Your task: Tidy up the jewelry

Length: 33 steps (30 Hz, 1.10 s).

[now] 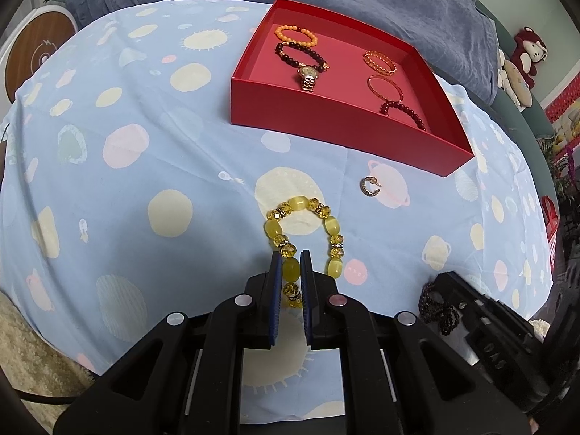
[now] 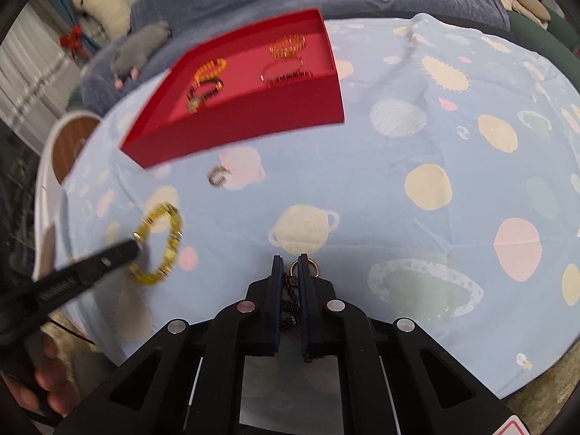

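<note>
**Jewelry: mostly boxed, three pieces left**

Jewelry — several bracelets and a watch (image 1: pixel 309 77) — already lies in the red box (image 1: pixel 326 123). Outside it, the left gripper (image 1: pixel 291 259) is closed on a yellow bead bracelet (image 1: pixel 304 232) resting on the tabletop (image 1: pixel 145 152); the right gripper (image 2: pixel 290 264) pinches a dark chain with a gold ring (image 2: pixel 295 282). A small hoop earring (image 1: pixel 369 185) waits near the box.

On the tabletop (image 1: pixel 163 137), the box (image 1: pixel 337 123) holding bracelets and a watch (image 1: pixel 309 77) lies far; the earring (image 1: pixel 369 185) lies just before it, and the beaded bracelet (image 1: pixel 304 232) nearer still.
</note>
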### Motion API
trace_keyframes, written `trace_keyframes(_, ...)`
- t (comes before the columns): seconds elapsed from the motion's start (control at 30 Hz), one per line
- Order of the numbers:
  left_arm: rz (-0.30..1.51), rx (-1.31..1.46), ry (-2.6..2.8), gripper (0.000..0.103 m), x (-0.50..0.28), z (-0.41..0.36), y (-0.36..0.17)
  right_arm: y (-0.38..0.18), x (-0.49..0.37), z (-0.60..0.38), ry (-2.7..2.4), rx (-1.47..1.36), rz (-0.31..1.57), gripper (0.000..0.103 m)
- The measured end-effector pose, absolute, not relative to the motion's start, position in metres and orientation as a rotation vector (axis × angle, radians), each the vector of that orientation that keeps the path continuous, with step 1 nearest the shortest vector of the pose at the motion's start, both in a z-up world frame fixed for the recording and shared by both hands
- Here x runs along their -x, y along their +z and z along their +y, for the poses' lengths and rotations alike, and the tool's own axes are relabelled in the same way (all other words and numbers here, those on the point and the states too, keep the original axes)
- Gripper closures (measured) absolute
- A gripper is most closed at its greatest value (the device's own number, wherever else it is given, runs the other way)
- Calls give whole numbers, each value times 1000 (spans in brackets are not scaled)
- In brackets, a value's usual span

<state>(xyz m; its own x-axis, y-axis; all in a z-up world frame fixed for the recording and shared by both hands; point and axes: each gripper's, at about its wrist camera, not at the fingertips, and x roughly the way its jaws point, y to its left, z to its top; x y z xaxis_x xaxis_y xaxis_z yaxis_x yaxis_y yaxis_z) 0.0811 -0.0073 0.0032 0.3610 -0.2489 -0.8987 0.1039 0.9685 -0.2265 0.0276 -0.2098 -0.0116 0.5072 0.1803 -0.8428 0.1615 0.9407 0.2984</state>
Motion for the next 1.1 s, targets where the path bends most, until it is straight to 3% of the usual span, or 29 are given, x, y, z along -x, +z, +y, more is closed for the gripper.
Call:
trace_keyframes(0.27,1182,147,-226,93,-81,-7,2,12,-27,-244,61,-657,920,99)
trace_keyframes(0.57,1183,151,-228,93,-80,-4,3,-6,-26,-230,-8,-449,1031,94)
trace_keyframes(0.83,1198,153,-218,93,-79,-1,-2,-16,-13,-223,-19,-395,1065,77)
trace_keyframes(1.1,1202,151,-217,93,-79,-2,-4,-17,-24,-227,-49,-383,1056,76)
